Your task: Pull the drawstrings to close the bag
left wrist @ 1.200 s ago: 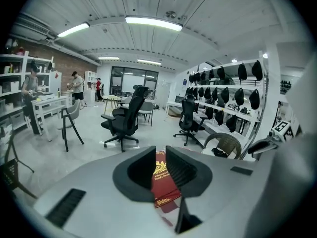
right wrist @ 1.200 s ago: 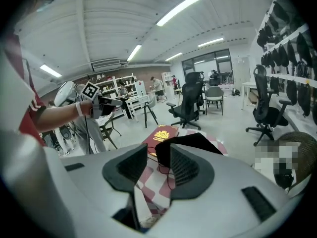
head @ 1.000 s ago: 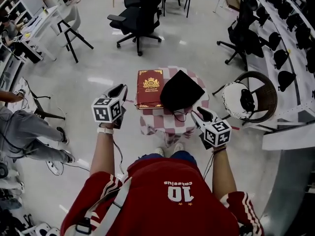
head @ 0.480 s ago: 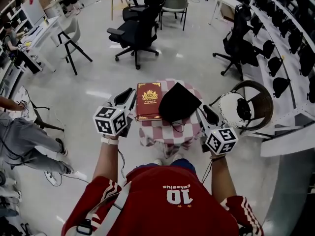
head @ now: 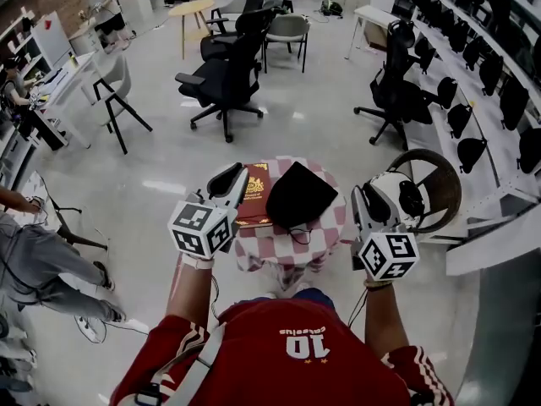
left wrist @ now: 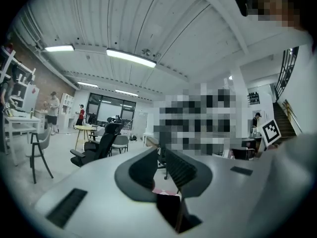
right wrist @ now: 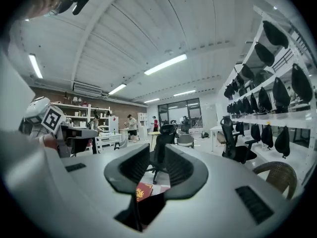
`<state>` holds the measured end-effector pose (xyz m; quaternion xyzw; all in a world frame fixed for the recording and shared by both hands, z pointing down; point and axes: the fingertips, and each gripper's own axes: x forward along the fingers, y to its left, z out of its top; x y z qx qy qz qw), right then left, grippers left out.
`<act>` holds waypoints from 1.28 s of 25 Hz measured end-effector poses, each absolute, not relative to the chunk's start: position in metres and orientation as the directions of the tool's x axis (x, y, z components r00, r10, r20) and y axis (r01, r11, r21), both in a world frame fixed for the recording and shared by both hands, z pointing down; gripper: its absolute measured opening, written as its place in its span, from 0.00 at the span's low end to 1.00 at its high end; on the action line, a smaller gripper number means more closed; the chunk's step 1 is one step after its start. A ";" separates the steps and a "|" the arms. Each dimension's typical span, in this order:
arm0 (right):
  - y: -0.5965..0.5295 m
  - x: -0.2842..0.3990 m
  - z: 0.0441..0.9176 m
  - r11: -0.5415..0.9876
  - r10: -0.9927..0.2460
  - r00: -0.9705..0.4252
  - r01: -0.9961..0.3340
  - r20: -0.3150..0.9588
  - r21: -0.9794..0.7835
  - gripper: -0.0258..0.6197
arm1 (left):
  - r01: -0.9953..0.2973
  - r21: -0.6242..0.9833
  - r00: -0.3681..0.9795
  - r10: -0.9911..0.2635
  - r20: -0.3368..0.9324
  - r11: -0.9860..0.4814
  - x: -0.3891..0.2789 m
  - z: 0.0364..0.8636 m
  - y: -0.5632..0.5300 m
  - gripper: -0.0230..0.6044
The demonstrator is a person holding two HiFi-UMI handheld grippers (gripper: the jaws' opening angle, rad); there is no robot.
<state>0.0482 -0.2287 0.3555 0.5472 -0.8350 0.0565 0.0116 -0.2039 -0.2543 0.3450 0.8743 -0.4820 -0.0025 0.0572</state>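
Left gripper and right gripper flank a checkered table amid office chairs.

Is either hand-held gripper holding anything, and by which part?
Nothing is held. Left hand-held gripper open, empty; right hand-held gripper empty too, its jaws just narrowing.

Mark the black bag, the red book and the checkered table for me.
black bag [head: 302,194]: head view, middle of its top face.
red book [head: 258,191]: head view, middle of its visible cover.
checkered table [head: 330,224]: head view, bare cloth right of the bag.
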 end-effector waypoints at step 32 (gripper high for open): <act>-0.212 0.077 0.352 0.273 -0.959 -0.275 -0.961 0.074 -0.036 0.06 | -0.869 0.071 0.493 -0.869 0.036 -0.490 -0.203 0.344 -0.240 0.05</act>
